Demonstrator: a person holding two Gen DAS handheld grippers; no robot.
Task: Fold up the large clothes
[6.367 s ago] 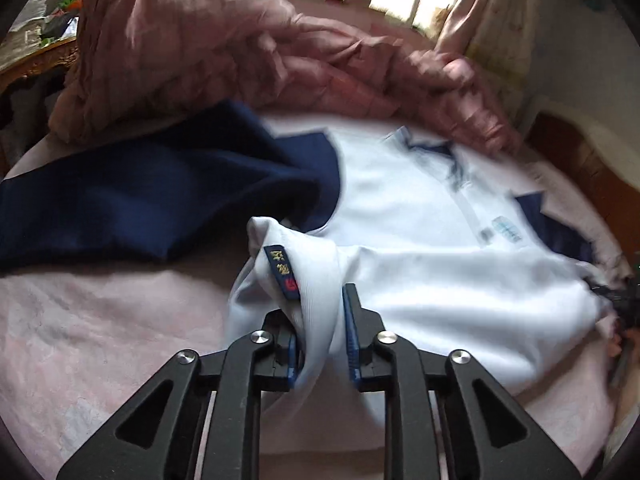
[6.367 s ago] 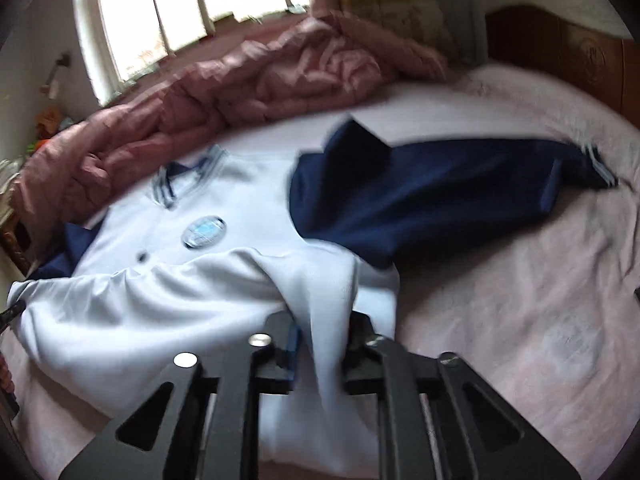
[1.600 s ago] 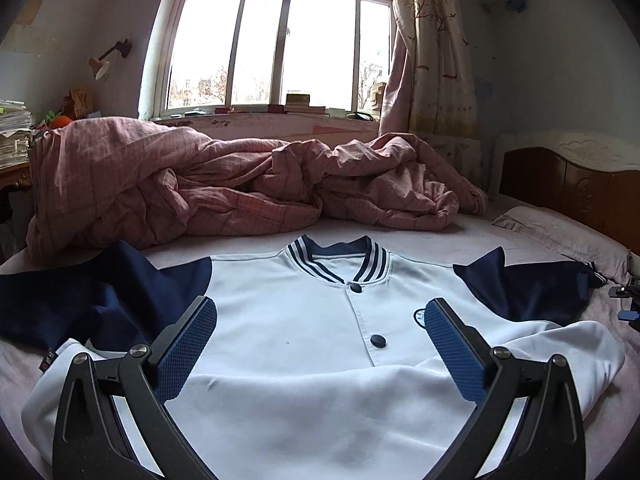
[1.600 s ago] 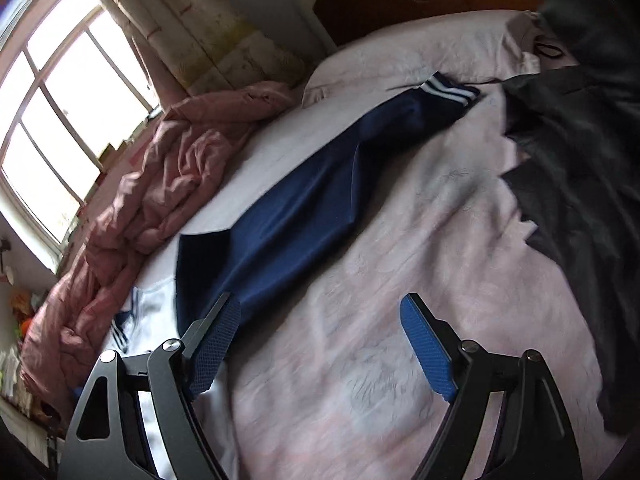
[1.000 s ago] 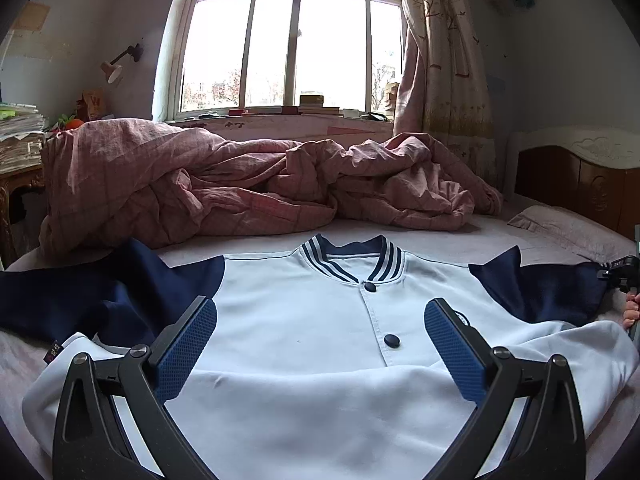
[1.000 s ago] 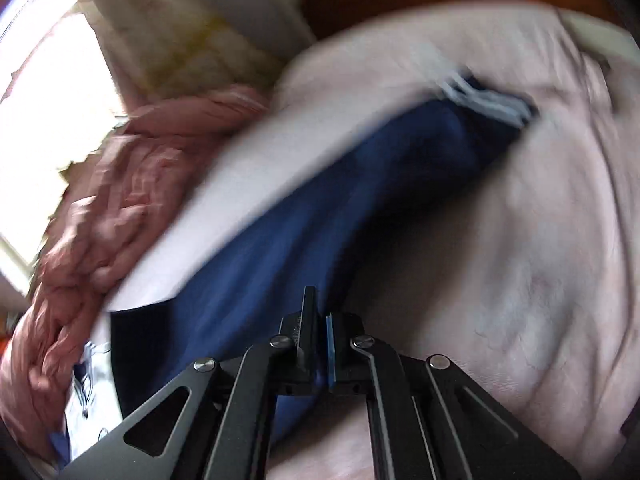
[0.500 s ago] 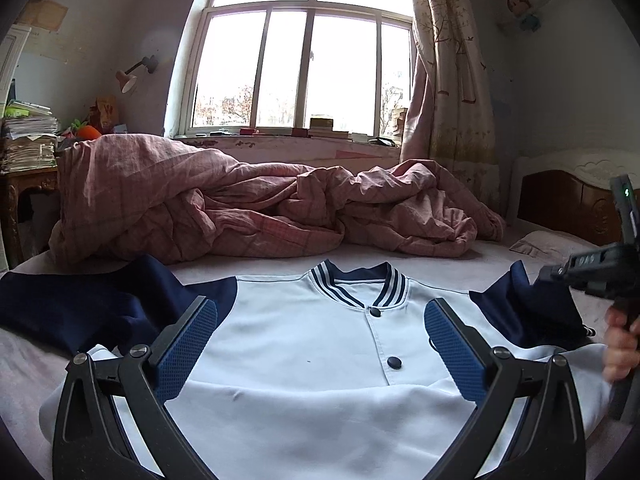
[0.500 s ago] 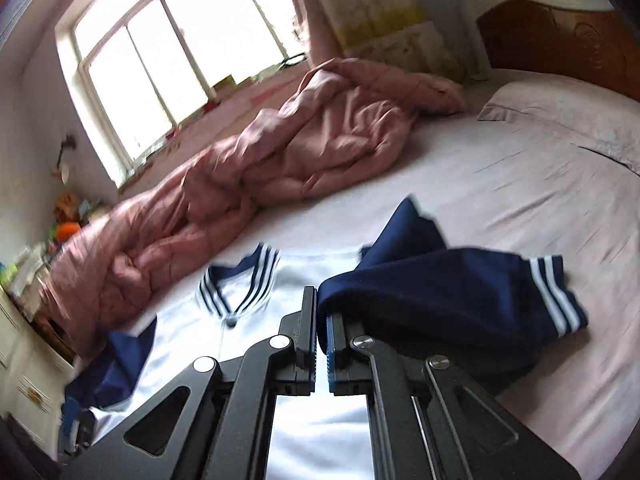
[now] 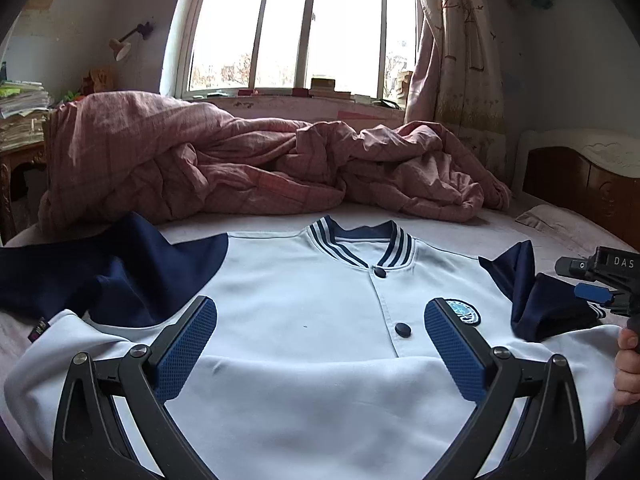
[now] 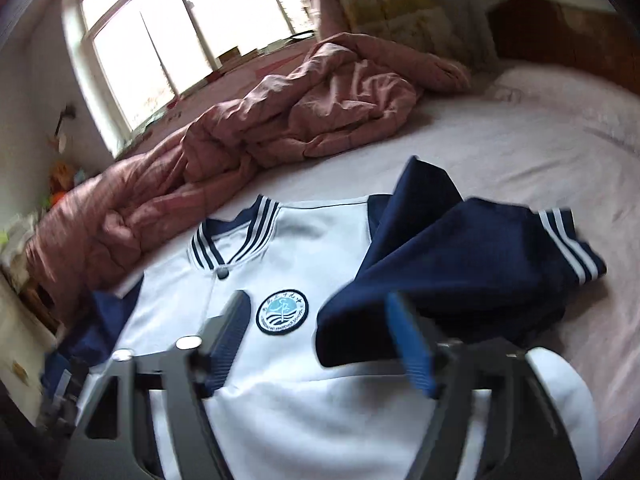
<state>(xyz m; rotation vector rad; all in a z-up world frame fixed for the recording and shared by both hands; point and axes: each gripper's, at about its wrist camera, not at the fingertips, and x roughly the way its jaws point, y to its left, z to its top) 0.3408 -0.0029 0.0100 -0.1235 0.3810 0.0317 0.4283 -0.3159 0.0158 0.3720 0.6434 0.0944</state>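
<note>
1. A white varsity-style jacket (image 9: 304, 320) with navy sleeves is lying face up on the pink bedsheet (image 10: 520, 152), its hem folded up over the lower front so a horizontal fold edge is running across the body just below the second button.
2. Its striped navy-and-white collar (image 9: 360, 244) is pointing toward the window, two dark buttons are showing down the placket, and a round blue-and-white crest (image 10: 282, 312) is sitting on the chest.
3. The navy sleeve on the right gripper's side (image 10: 460, 264) is lying bunched and doubled over the jacket's edge, its white-striped cuff (image 10: 568, 244) resting out on the sheet.
4. The other navy sleeve (image 9: 100, 276) is stretching out flat across the bed toward the far side.
5. The right gripper (image 10: 320, 344) is hovering over the crest and the folded sleeve with its jaws spread apart, gripping nothing; the picture is blurred here.
6. The left gripper (image 9: 320, 352) is hanging low above the jacket's folded hem with its blue-padded jaws spread wide and nothing between them.
7. In the left wrist view, the person's right hand (image 9: 628, 368) is showing at the frame's edge, wrapped around the other tool's handle.
8. A crumpled pink checked quilt (image 9: 240, 172) is lying heaped along the far side of the bed, beneath the window (image 9: 296, 28).
9. A wooden headboard (image 9: 580, 184) is standing at one end of the bed, and a patterned curtain (image 9: 456, 48) is hanging beside the window.
</note>
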